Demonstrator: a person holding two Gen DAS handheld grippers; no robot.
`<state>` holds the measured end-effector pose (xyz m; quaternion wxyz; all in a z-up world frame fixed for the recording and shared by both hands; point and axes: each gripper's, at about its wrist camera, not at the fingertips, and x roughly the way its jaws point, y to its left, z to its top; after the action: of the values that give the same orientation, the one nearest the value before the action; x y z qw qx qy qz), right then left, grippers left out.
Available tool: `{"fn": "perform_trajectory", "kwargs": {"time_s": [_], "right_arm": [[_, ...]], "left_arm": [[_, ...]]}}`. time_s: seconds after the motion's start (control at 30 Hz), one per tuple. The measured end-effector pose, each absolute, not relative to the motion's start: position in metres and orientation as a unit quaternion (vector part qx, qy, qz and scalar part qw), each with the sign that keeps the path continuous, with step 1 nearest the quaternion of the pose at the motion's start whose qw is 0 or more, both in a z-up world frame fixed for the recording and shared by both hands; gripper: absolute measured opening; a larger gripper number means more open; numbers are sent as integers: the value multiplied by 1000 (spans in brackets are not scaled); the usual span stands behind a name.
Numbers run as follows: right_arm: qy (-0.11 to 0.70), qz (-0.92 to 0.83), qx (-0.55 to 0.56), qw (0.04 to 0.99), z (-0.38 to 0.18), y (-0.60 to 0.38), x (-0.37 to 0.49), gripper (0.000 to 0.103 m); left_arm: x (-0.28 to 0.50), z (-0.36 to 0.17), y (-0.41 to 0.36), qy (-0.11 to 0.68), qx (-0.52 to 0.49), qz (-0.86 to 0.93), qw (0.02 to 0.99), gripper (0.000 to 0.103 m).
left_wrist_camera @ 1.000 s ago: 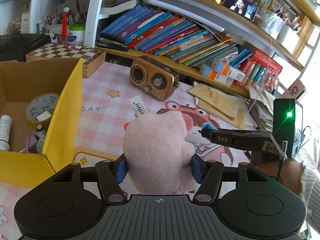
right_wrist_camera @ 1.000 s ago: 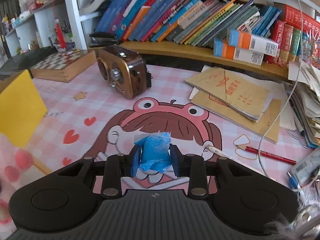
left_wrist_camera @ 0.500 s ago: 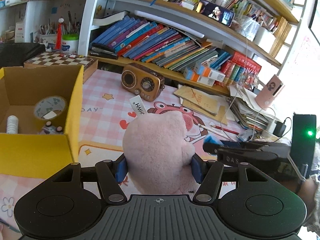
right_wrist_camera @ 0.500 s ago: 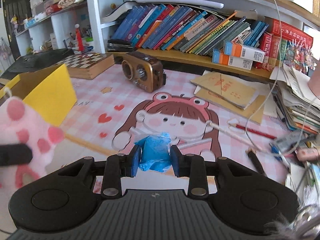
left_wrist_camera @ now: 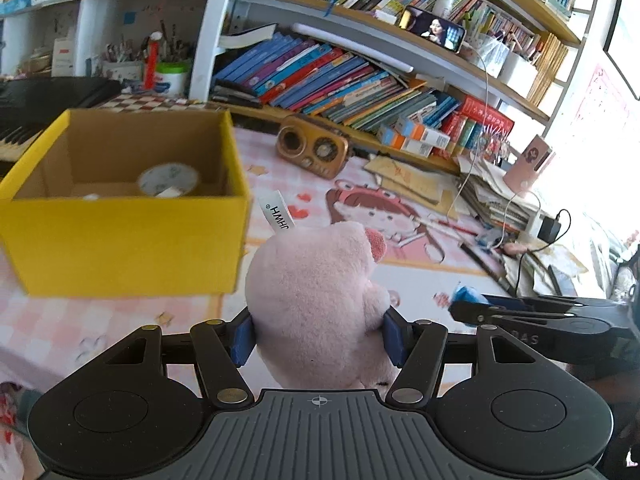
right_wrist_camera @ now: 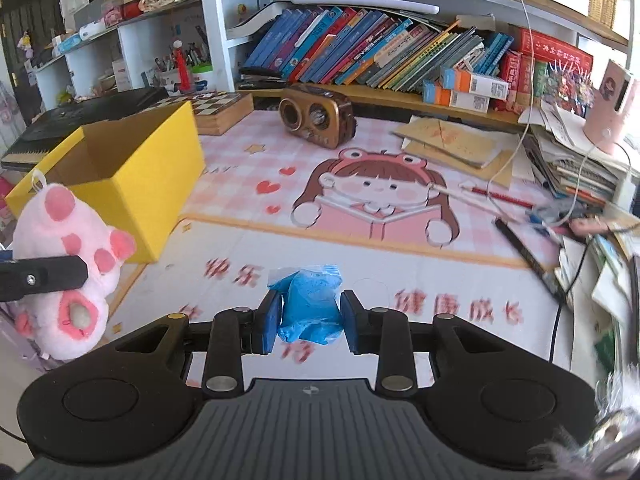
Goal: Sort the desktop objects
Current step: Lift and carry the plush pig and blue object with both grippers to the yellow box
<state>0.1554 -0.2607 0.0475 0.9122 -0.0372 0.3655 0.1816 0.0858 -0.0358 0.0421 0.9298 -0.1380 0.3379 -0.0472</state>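
My left gripper (left_wrist_camera: 318,336) is shut on a pink plush pig (left_wrist_camera: 316,300) with a white tag, held above the desk mat. The same plush pig (right_wrist_camera: 68,256) shows at the left of the right wrist view, clamped by the left gripper's finger (right_wrist_camera: 44,276). My right gripper (right_wrist_camera: 308,320) is shut on a crumpled blue plastic packet (right_wrist_camera: 310,304), also in the air; its fingers (left_wrist_camera: 520,312) and the blue packet (left_wrist_camera: 466,294) appear at the right of the left wrist view. A yellow cardboard box (left_wrist_camera: 120,236) stands open to the left, holding a tape roll (left_wrist_camera: 168,178).
A brown retro radio (right_wrist_camera: 316,120) sits at the back of the pink cartoon mat (right_wrist_camera: 360,240). Behind it runs a shelf of leaning books (right_wrist_camera: 380,56). A chessboard box (right_wrist_camera: 218,110), a keyboard (right_wrist_camera: 80,120), paper stacks (right_wrist_camera: 452,144), pencils, cables and clutter (right_wrist_camera: 560,216) fill the edges.
Both grippers have pulled back from the shelf with their loads still gripped. The yellow box and radio now look farther off, and more of the mat's front shows.
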Motion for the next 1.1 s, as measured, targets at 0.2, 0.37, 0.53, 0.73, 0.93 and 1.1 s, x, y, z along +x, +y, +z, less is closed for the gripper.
{"fn": "perform_trajectory", "kwargs": {"time_s": [0.2, 0.37, 0.53, 0.73, 0.93, 1.1], "right_arm": [[372, 183, -41, 909, 46, -232, 118, 30], [375, 192, -46, 906, 45, -209, 94, 30], [379, 207, -55, 900, 43, -183, 76, 30], [383, 229, -68, 892, 43, -154, 63, 30], [382, 252, -82, 885, 45, -127, 59, 30], [377, 274, -96, 879, 47, -106, 59, 30]], "left_arm": [[58, 38, -12, 339, -146, -49, 928, 61], [36, 36, 4, 345, -142, -52, 926, 61], [17, 33, 23, 353, -146, -46, 923, 61], [-3, 33, 46, 354, -153, -33, 922, 61], [-19, 32, 68, 351, -163, -13, 922, 61], [-29, 33, 85, 343, -173, 10, 923, 61]]}}
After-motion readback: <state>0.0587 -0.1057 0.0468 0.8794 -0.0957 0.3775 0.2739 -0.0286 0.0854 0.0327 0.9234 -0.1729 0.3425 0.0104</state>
